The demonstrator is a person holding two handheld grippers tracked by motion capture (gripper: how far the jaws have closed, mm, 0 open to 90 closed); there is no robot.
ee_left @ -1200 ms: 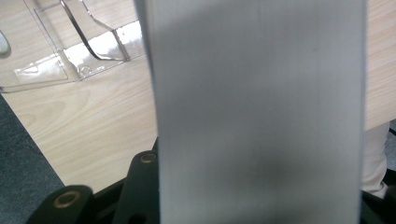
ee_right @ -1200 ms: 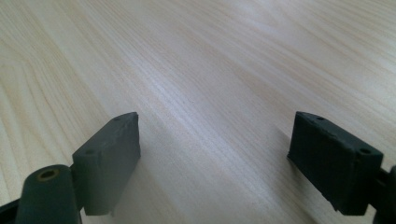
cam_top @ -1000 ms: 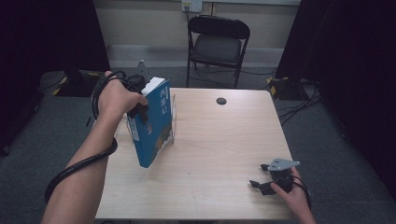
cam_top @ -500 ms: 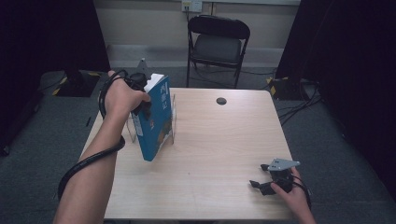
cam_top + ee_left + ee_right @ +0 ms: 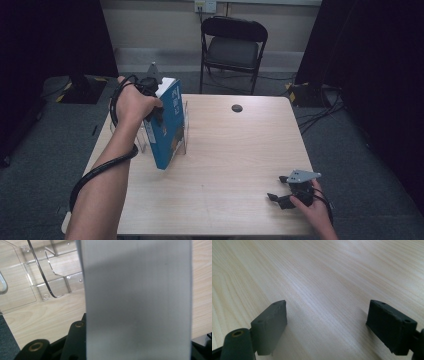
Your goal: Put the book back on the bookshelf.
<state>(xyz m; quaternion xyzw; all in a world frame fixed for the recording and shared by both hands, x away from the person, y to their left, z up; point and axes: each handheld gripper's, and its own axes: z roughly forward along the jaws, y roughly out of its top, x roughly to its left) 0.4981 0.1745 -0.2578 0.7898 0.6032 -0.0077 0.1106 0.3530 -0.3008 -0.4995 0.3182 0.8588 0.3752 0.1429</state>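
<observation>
Wooden table [image 5: 235, 165] with clear rack [image 5: 184, 131]

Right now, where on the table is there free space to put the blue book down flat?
The middle of the table, between the clear stand and the right gripper, is bare. The left edge is crowded: stand, blue book, left gripper.

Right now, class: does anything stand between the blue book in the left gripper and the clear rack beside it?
Nothing visible does. The left gripper is shut on the blue book, tilted against the clear rack. The rack's slots look bare, and the right gripper rests far off by the table's near right corner.
</observation>
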